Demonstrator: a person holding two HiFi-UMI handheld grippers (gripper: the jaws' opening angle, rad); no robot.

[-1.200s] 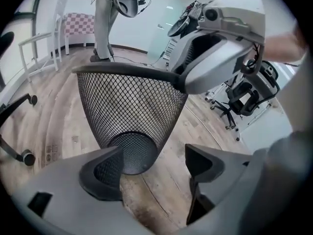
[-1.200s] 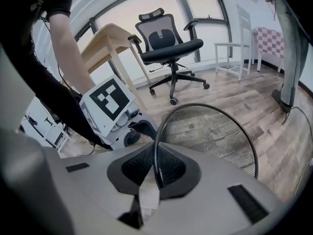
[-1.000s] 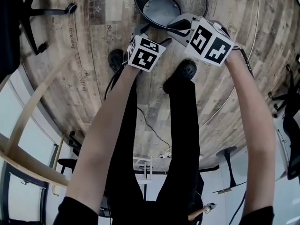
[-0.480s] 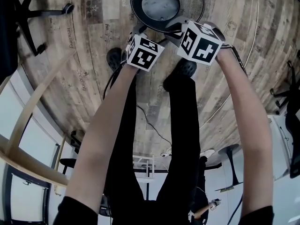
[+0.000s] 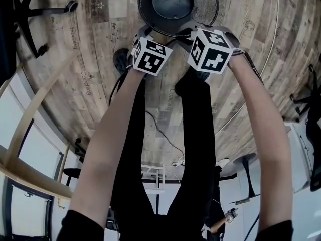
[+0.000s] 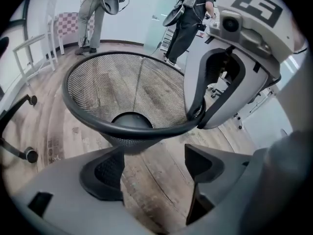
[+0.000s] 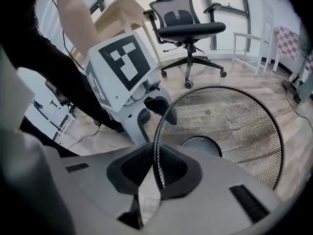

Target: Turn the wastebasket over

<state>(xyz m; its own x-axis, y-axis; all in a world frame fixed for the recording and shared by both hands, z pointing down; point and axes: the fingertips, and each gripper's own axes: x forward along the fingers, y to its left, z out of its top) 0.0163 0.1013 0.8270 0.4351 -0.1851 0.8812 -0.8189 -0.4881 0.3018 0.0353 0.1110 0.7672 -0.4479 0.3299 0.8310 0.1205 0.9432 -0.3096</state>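
Upright and mouth-up on the weathered wooden plank floor [image 5: 95, 59], just ahead of the person's shoes: a round black wire-mesh wastebasket [image 5: 204, 8] [image 6: 132, 89] [image 7: 230, 126]. Pinched at its near rim by the right gripper [image 7: 156, 168] [image 5: 189, 30], thin mesh wall caught between the 2 closed pads. Spread wide just beside that rim, gripping nothing: the left gripper [image 6: 151, 170] [image 5: 143, 32], bare floor between its 2 jaws. Beyond the basket, a black mesh office chair [image 7: 188, 28]; farther off, 2 standing people [image 6: 93, 13].
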